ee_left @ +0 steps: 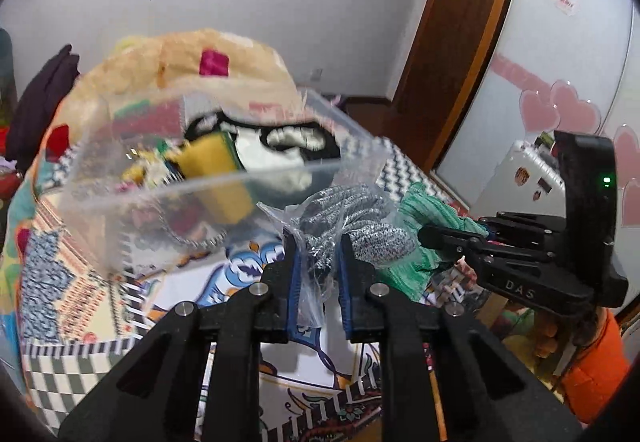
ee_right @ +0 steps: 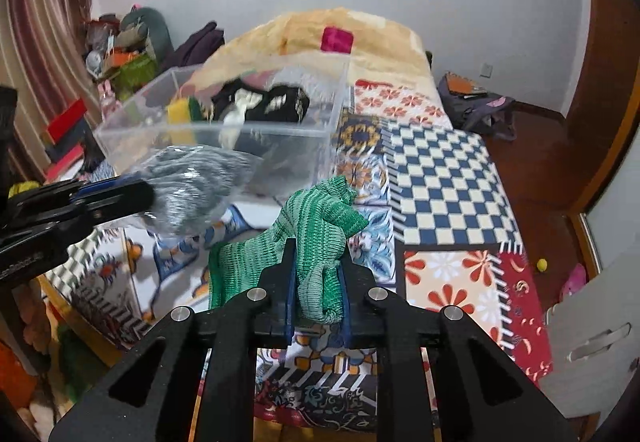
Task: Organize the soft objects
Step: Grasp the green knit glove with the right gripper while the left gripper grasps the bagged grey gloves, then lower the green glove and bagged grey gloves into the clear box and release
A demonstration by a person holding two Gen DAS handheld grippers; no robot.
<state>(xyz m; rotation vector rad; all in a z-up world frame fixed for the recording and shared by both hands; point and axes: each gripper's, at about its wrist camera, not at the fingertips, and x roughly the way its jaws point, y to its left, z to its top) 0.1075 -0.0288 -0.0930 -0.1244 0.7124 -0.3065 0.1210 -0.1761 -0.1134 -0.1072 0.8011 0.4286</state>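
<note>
Both carries are under way above the patchwork bed [ee_right: 440, 170]. The left gripper [ee_left: 318, 262] pinches a bagged grey knit bundle [ee_left: 360, 218]; the right gripper [ee_right: 318, 282] pinches a green knit cloth [ee_right: 320, 226]. Next, I judge, each needs lifting over the near rim of the clear plastic bin [ee_right: 132, 134], just beyond, before the fingers spread.

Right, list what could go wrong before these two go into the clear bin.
1. The left gripper pinches mostly thin plastic wrap around the grey knit bundle; it could slip out.
2. The green knit cloth dangles loosely from the right gripper and may snag the clear bin rim.
3. The grippers sit close together and could collide.
</note>
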